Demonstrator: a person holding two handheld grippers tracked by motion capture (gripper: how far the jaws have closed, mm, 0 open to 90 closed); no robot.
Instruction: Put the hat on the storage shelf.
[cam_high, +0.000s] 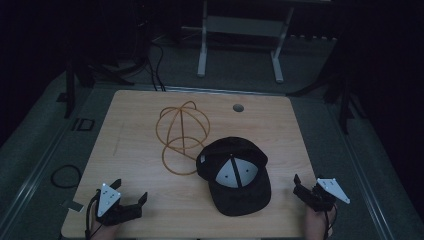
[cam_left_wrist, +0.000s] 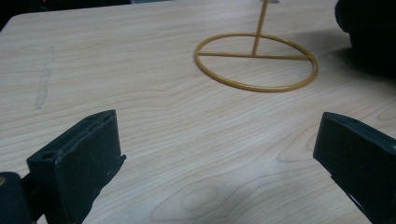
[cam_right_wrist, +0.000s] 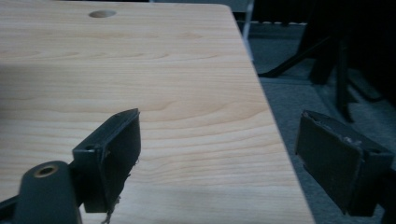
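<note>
A black cap (cam_high: 235, 172) with a pale grey panel lies on the wooden table (cam_high: 135, 112), right of centre; its dark edge shows at the top right of the left gripper view (cam_left_wrist: 369, 32). Just left of and behind it stands a yellow wire cap stand (cam_high: 182, 132), whose round base ring (cam_left_wrist: 256, 63) rests on the wood. My left gripper (cam_high: 131, 190) sits near the front left corner, open and holding nothing (cam_left_wrist: 217, 126). By the front right edge my right gripper (cam_high: 302, 186) is open too (cam_right_wrist: 219, 126), one jaw out past the table's side.
A round cable hole (cam_high: 238, 107) (cam_right_wrist: 102, 14) sits near the table's far right. Beyond the table are a white frame's legs (cam_high: 202, 50) and dark stands on grey floor. A cable loop (cam_high: 66, 176) lies on the floor at left.
</note>
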